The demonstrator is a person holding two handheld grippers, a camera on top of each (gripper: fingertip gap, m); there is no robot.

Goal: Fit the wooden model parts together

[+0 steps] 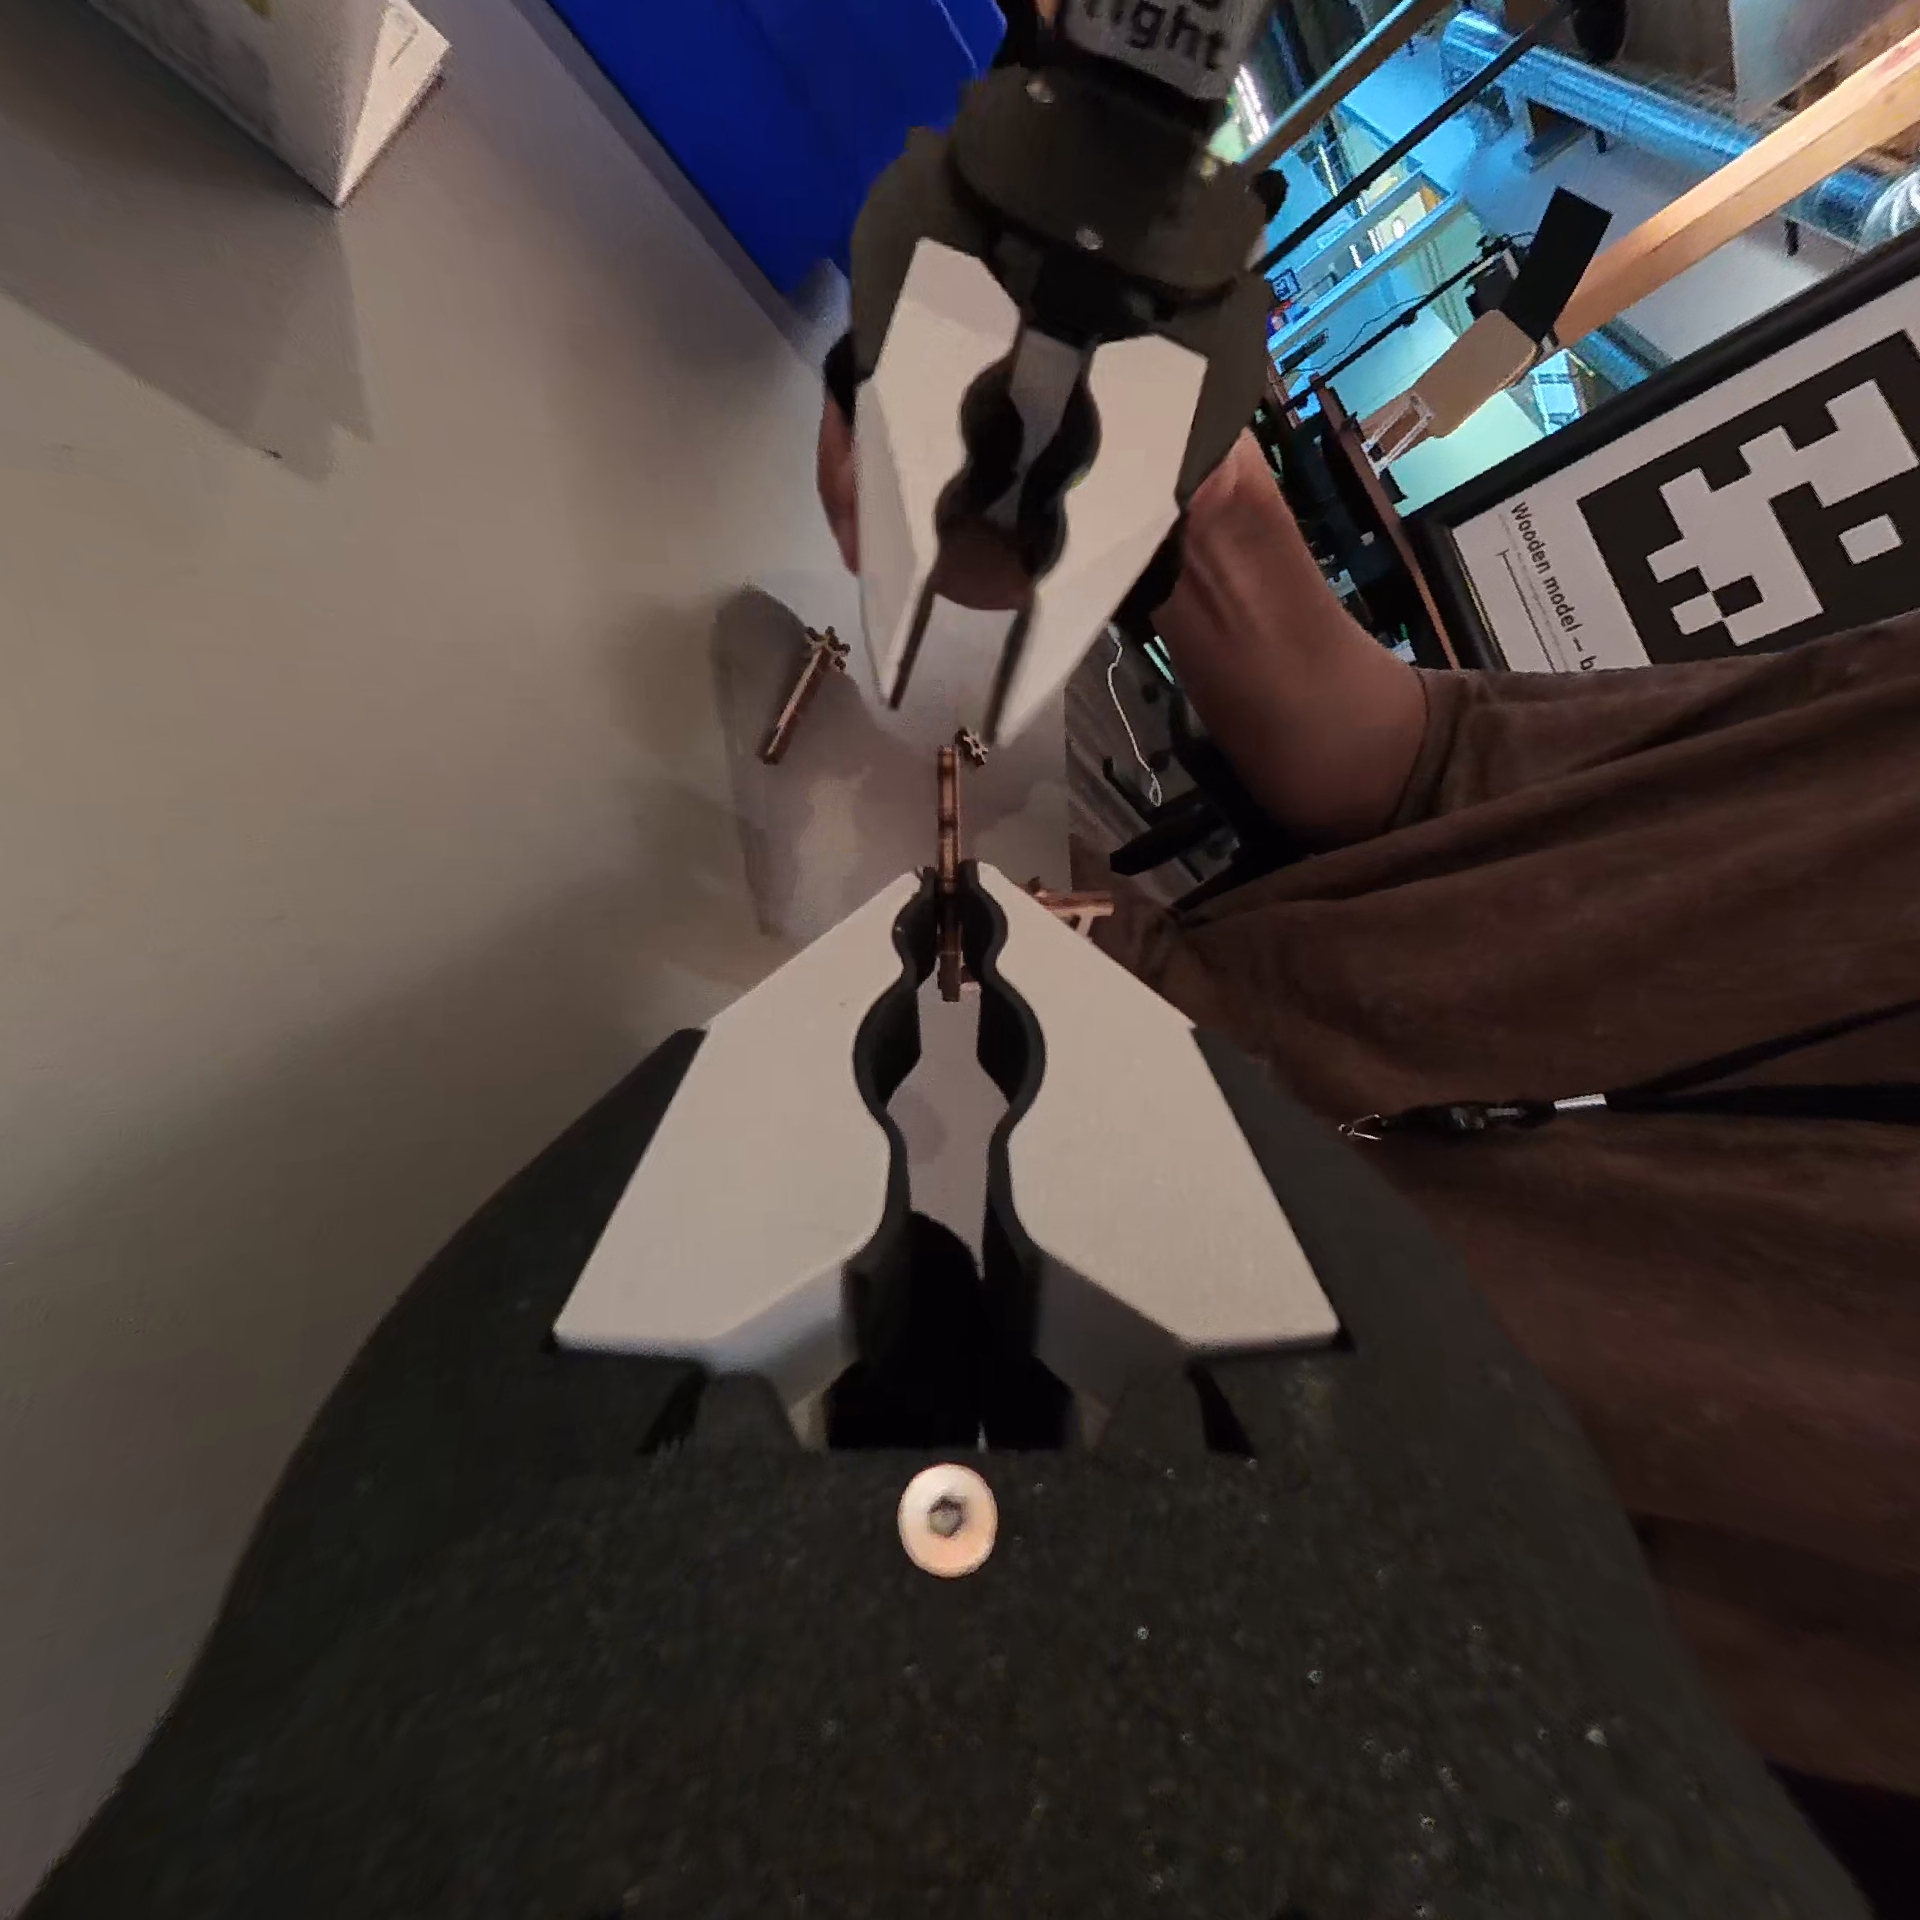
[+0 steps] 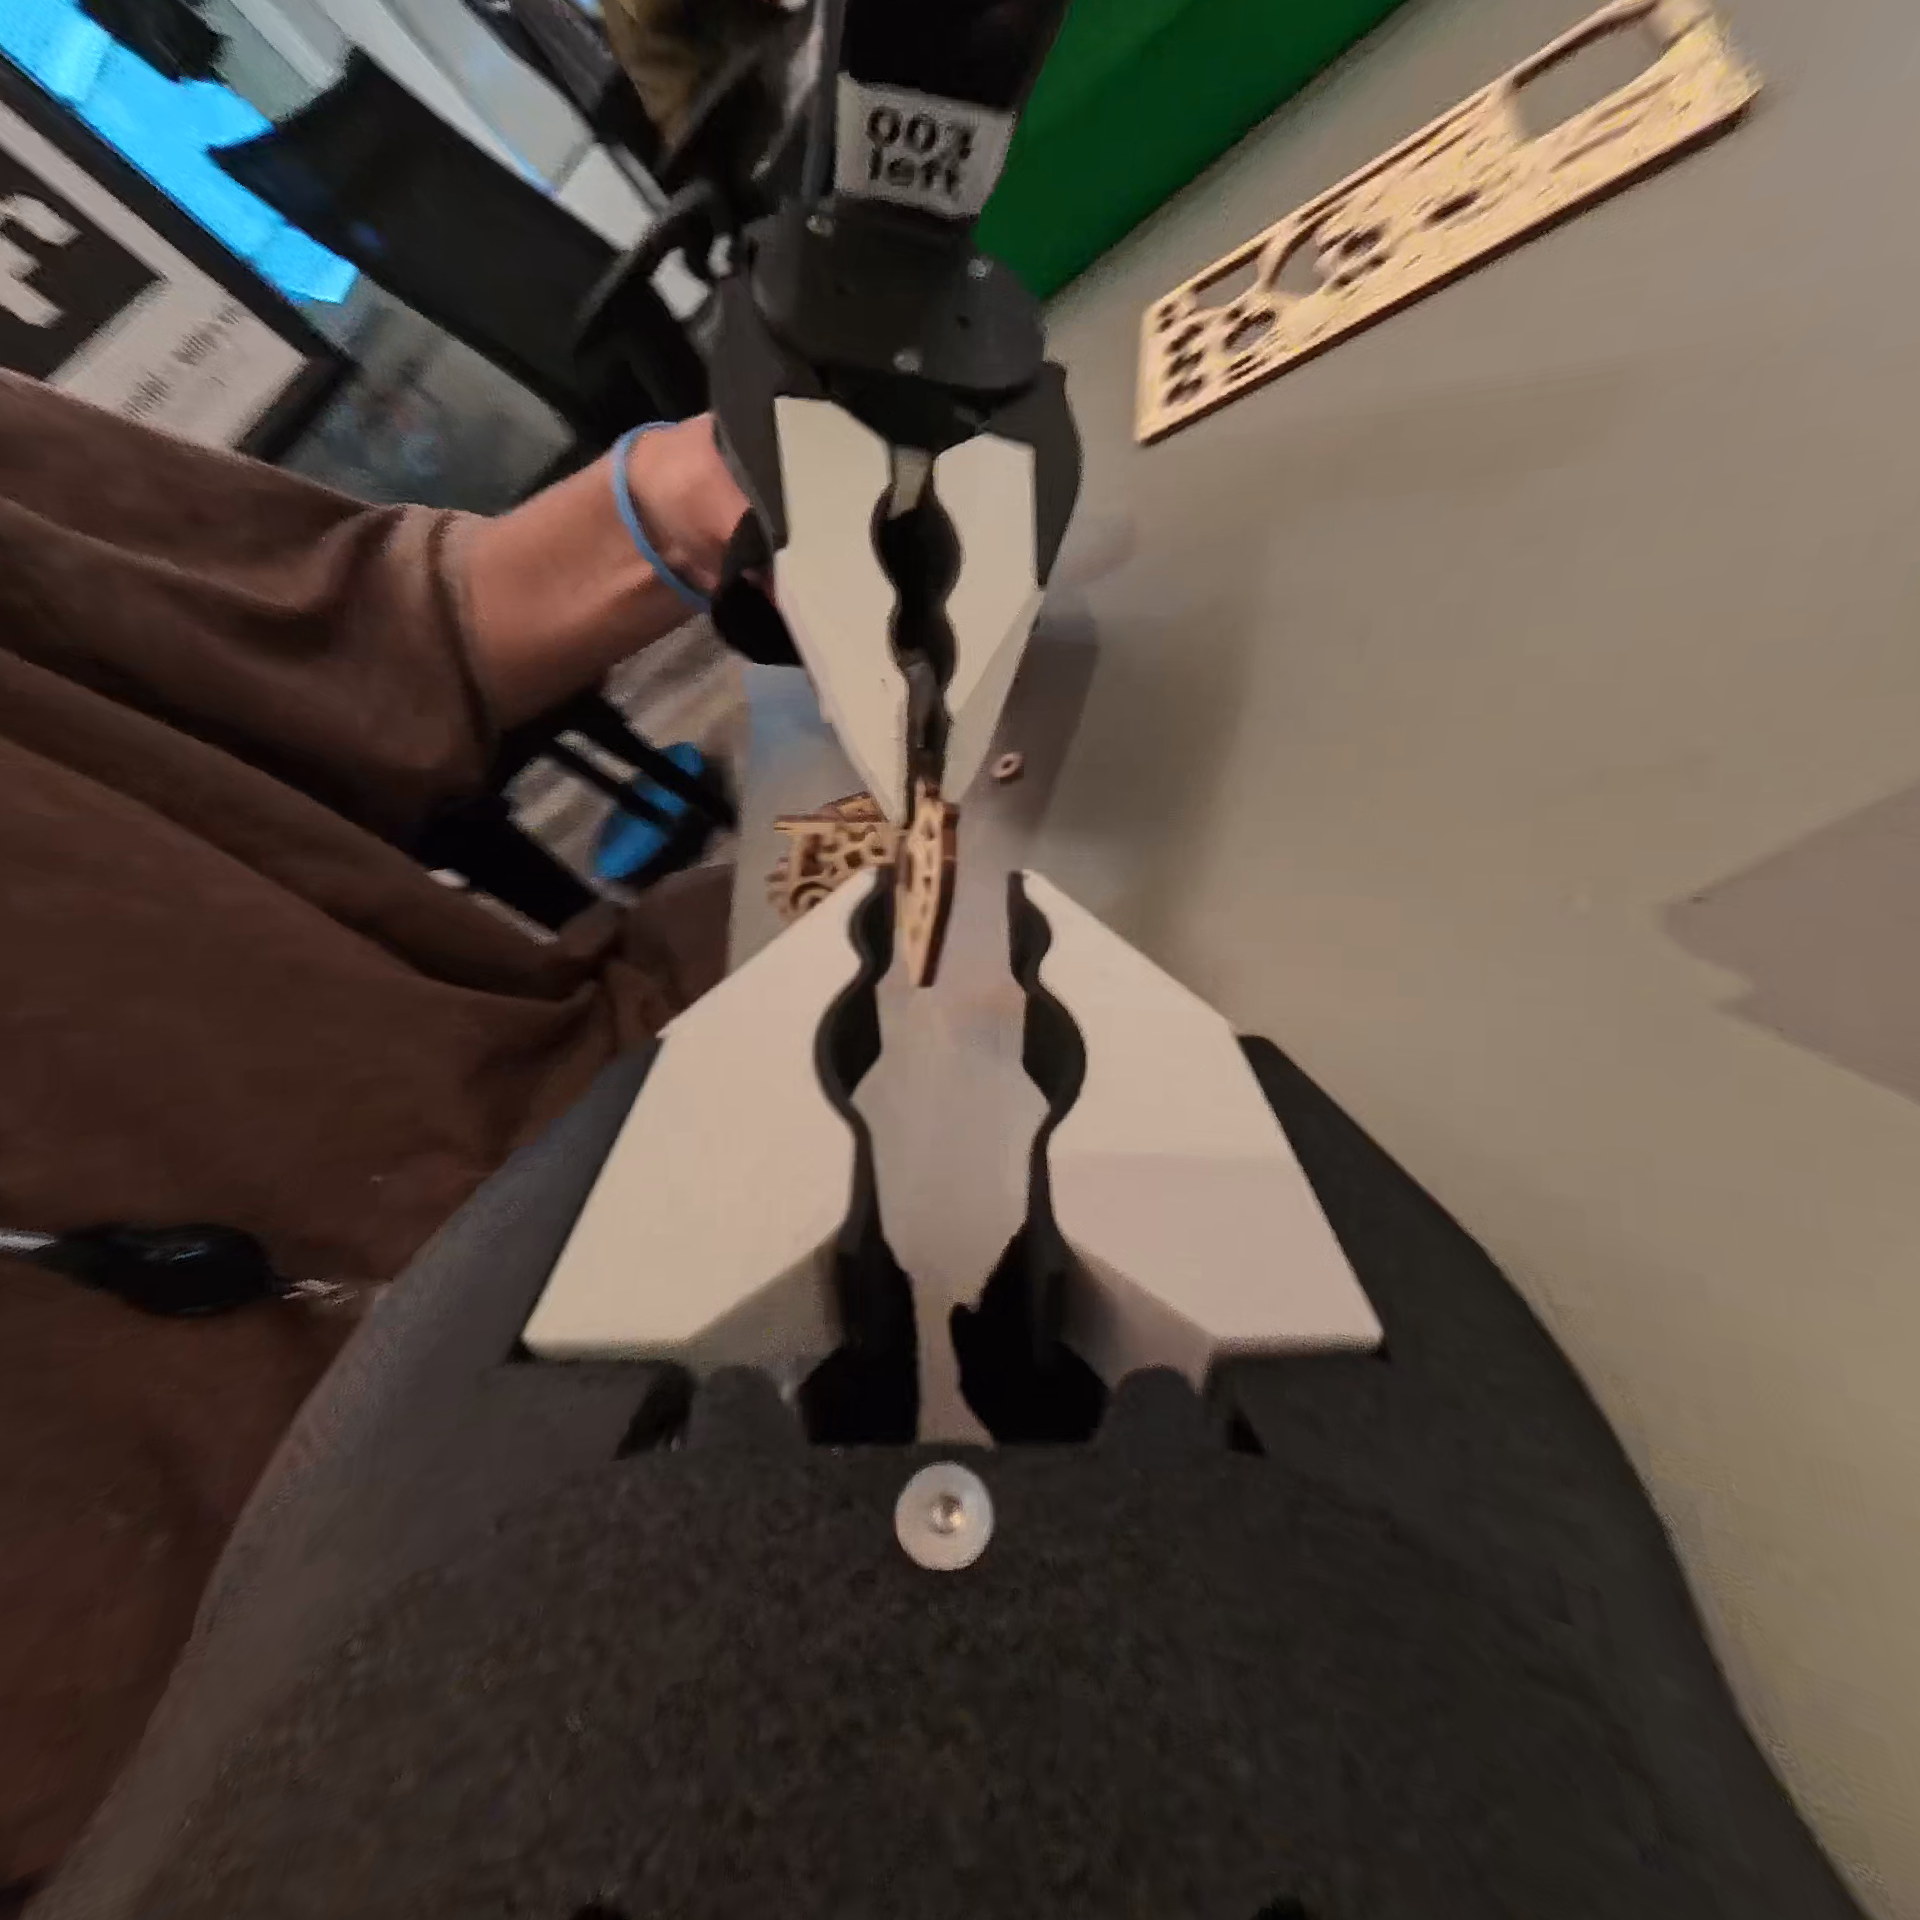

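Wooden part in left tongs, right tongs seemingly apart

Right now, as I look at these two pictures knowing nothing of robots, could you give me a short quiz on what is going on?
1. True or false: the right gripper is shut on a piece of wood.
2. What does the left gripper hold between its fingers? A: a flat wooden part. B: a metal screw. C: nothing.
3. Fill the gap: the box near the cut-out wooden sheet is coloured ____.

Key
1. False: its jaws stand apart with nothing gripped.
2. A.
3. Green.
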